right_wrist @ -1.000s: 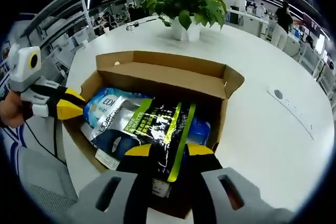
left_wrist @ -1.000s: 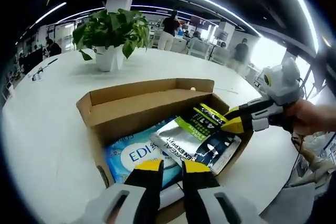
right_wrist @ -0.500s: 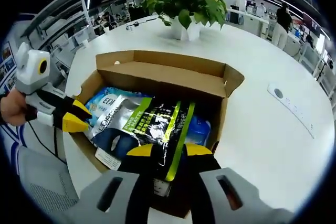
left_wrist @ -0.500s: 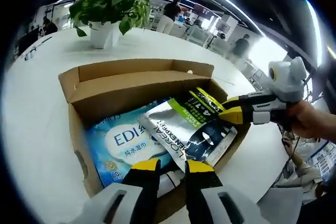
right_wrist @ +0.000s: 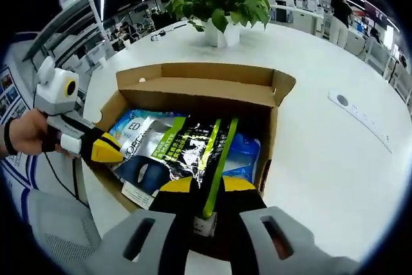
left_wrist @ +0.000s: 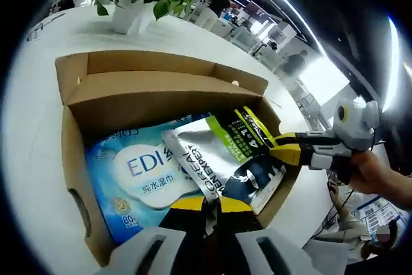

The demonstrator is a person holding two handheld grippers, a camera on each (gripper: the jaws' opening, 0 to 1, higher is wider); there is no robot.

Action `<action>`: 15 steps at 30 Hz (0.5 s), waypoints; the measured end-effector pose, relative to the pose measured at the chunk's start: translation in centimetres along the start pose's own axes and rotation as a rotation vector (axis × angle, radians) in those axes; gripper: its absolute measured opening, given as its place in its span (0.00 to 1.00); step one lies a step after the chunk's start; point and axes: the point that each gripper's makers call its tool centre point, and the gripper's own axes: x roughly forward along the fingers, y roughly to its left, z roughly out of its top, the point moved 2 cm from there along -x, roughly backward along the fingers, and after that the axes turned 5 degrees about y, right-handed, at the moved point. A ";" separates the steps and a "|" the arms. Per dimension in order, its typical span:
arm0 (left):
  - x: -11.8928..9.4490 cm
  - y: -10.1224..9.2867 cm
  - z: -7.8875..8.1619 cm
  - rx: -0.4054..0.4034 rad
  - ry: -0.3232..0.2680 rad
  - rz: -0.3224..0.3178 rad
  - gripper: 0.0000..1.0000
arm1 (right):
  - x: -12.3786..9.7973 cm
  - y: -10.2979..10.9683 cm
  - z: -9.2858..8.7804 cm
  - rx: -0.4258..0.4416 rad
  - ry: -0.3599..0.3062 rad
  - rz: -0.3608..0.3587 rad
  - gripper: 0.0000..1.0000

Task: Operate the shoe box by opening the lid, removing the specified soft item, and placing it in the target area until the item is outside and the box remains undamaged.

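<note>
Open-plan office: long white table w/ potted plant; desks, people, strip lights behind.

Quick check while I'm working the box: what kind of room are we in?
Probably an open-plan office: a large round white table holding a potted green plant, long ceiling light strips, and rows of desks with people behind it.

The silver-green pouch hides part of the blue wipes pack beneath it.
</note>
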 end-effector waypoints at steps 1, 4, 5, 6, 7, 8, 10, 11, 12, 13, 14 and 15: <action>0.0 0.0 0.0 0.000 -0.003 -0.003 0.03 | -0.1 -0.1 0.0 0.006 -0.007 -0.001 0.09; -0.2 -0.5 0.1 0.011 -0.016 -0.019 0.01 | -0.3 -0.3 0.2 0.011 -0.030 0.005 0.02; -0.2 -0.6 0.0 0.012 -0.019 -0.021 0.01 | -0.3 -0.2 0.2 0.024 -0.034 0.013 0.01; -0.2 -0.7 0.0 0.014 -0.018 -0.020 0.01 | -0.4 -0.2 0.2 0.029 -0.036 0.016 0.01; -0.1 -0.7 0.1 0.020 -0.018 -0.019 0.01 | -0.4 -0.1 0.2 0.031 -0.040 0.020 0.00; -0.1 -0.8 0.1 0.022 -0.019 -0.019 0.01 | -0.4 0.1 0.2 0.032 -0.042 0.022 0.00; -0.1 -1.1 0.1 0.025 -0.020 -0.018 0.00 | -0.5 0.2 0.3 0.037 -0.047 0.023 0.00; -0.1 -1.2 0.2 0.031 -0.019 -0.016 0.00 | -0.6 0.3 0.3 0.040 -0.053 0.026 0.00; -0.1 -1.3 0.2 0.038 -0.019 -0.010 0.00 | -0.7 0.4 0.4 0.044 -0.056 0.027 0.00; -0.1 -1.2 0.3 0.044 -0.021 -0.004 0.00 | -0.8 0.3 0.4 0.047 -0.060 0.029 0.00; -0.2 -1.3 0.4 0.047 -0.024 -0.002 0.00 | -0.8 0.3 0.4 0.048 -0.062 0.031 0.00; -0.2 -1.3 0.4 0.046 -0.026 -0.003 0.00 | -0.9 0.2 0.4 0.048 -0.063 0.030 0.00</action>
